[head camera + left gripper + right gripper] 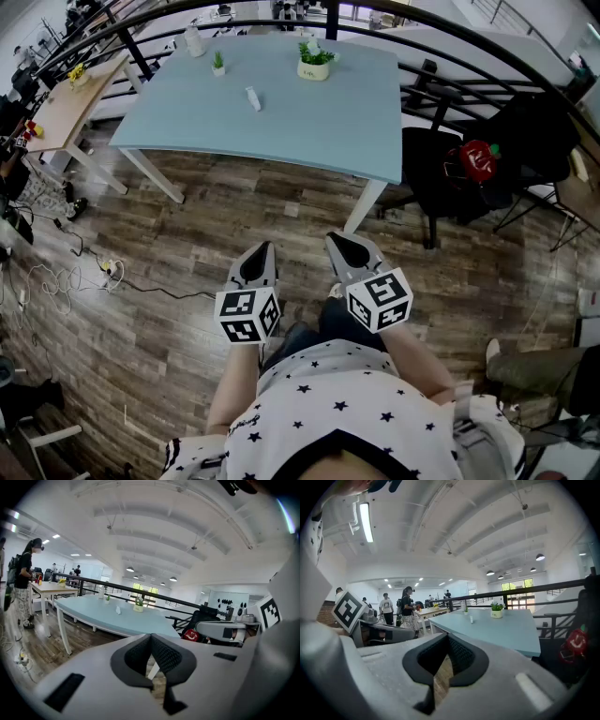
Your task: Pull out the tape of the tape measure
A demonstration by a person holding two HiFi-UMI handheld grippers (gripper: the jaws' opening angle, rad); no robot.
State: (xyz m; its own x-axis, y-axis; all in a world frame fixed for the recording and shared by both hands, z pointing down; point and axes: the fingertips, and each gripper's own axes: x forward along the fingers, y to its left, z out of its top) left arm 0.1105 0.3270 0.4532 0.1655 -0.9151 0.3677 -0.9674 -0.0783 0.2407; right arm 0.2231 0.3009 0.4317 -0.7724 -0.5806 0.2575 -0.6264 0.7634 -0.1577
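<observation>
I stand on the wood floor, well short of a light blue table (319, 122). A small white object (252, 97) lies near the table's middle; I cannot tell whether it is the tape measure. It also shows as a small white object (118, 610) in the left gripper view and as a small white object (471, 619) in the right gripper view. My left gripper (261, 246) and right gripper (336, 238) hang side by side close to my body. Both are shut with nothing in them, seen at the left gripper (151, 635) and right gripper (447, 637).
A white plant pot (314, 64), a smaller plant (217, 64) and a white cup (194, 42) stand at the table's far side. A black chair with a red bag (478, 159) is on the right, a wooden desk (66, 103) on the left. Cables (66, 277) lie on the floor. A person (23, 573) stands by that desk.
</observation>
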